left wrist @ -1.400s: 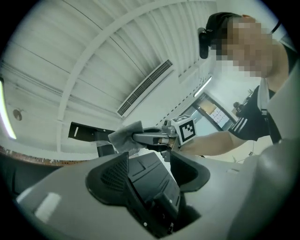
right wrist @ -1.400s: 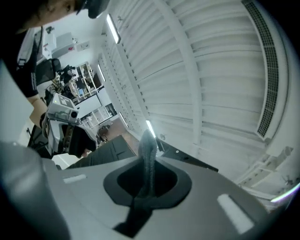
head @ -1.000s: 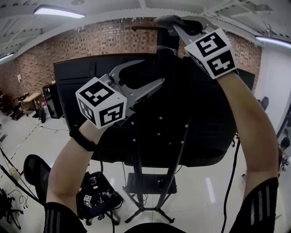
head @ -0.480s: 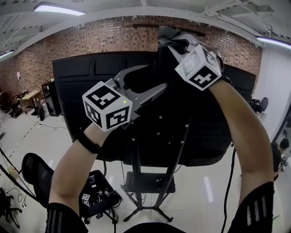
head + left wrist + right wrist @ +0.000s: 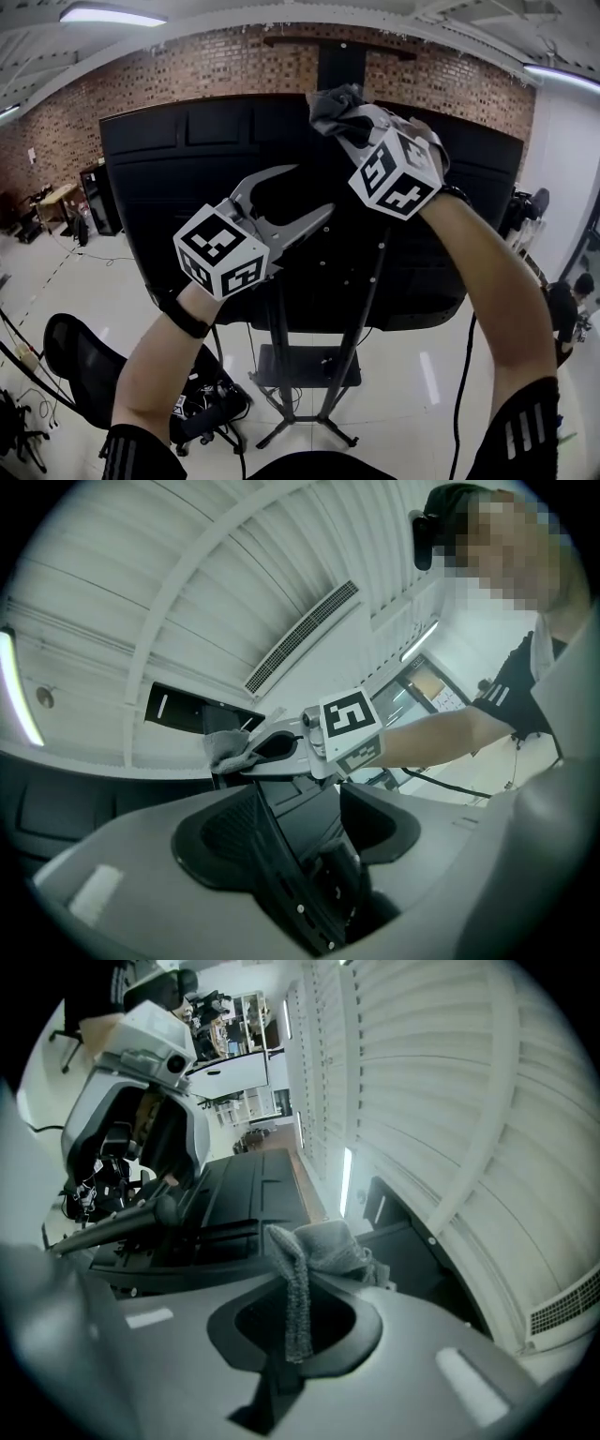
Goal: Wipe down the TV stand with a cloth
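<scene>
Well, the biggest thing before me is the black back of the TV (image 5: pixel 178 178), and I place everything else against it. Below it the TV stand (image 5: pixel 279 356) drops to the floor: two slanted uprights, a small shelf between them, splayed feet. My left claw (image 5: pixel 312 190) hangs in front of the panel's middle, jaws wide apart and gripping nothing. A black mounting rail (image 5: pixel 281 874) with screws shows in the gap, and I judge it lies beyond the tips rather than between them. My right claw (image 5: pixel 352 122) is up at the panel's top edge, jaws pinched together on the grey cloth (image 5: pixel 330 101), which bunches out past the tips and trails a strip back through the jaw opening.

To do this stroke well, I think I should lay the bunched part flat against the surface, so that cloth and not metal meets the black finish. Then I would draw it along in one steady line with light pressure — the set sits high on thin legs, and a hard push at the top edge could rock it. The free left claw could steady the panel lower down. The cloth is well above the uprights and shelf, so working downward from the top edge makes sense — dust falls that way too.
</scene>
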